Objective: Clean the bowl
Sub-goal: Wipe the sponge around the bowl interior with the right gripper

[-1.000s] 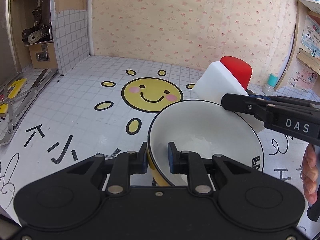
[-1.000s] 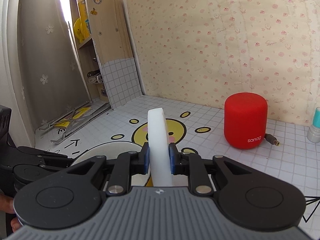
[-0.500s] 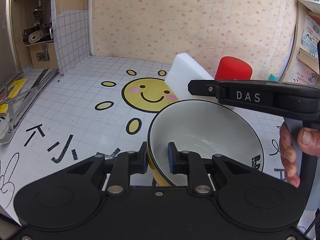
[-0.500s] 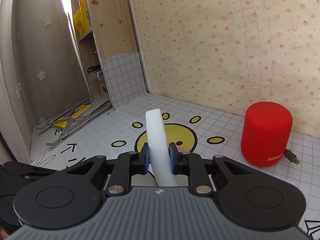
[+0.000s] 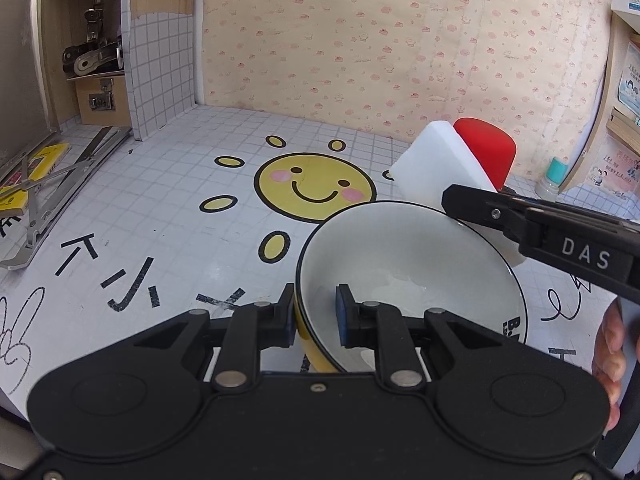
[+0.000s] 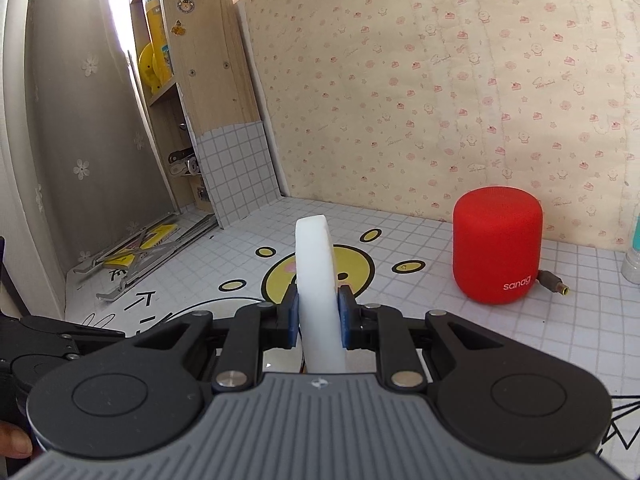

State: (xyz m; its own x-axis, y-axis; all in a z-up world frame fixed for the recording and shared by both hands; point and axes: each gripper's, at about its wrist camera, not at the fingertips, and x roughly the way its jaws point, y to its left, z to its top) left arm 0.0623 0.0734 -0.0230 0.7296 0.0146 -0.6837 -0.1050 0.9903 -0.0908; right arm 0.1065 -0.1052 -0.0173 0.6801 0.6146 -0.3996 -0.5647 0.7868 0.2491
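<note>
1. We see the bowl (image 5: 404,268), white inside with a thin black rim line and a yellow outer wall, held tilted above the counter (image 5: 168,216) toward its near right part, its opening turned toward the left wrist camera.
2. Our left tongs (image 5: 314,312) pinch the bowl's near wall: one blue pad sits inside the bowl, the other outside against the yellow wall.
3. A small wet sheen shows on the bowl's white bottom, just beyond the inner pad.
4. Our right tongs (image 6: 318,316) are pressed together on a white sponge (image 6: 316,276), which stands on edge between the blue pads and sticks out well past them.
5. In the left wrist view the sponge (image 5: 436,168) hangs over the bowl's far right rim; whether it touches the rim we cannot tell.
6. A hand (image 5: 610,352) grips the right tongs' handle at the right edge of that view.
7. Beyond the bowl, a yellow smiling sun (image 5: 316,188) is printed on the counter's white gridded cover.
8. A red speaker (image 6: 498,244) stands near the counter's back edge on the right, with a cable plug (image 6: 554,284) just beside it.
9. Folded metal stands (image 5: 48,184) lie along the counter's left edge, below a wooden shelf unit (image 6: 208,64).
</note>
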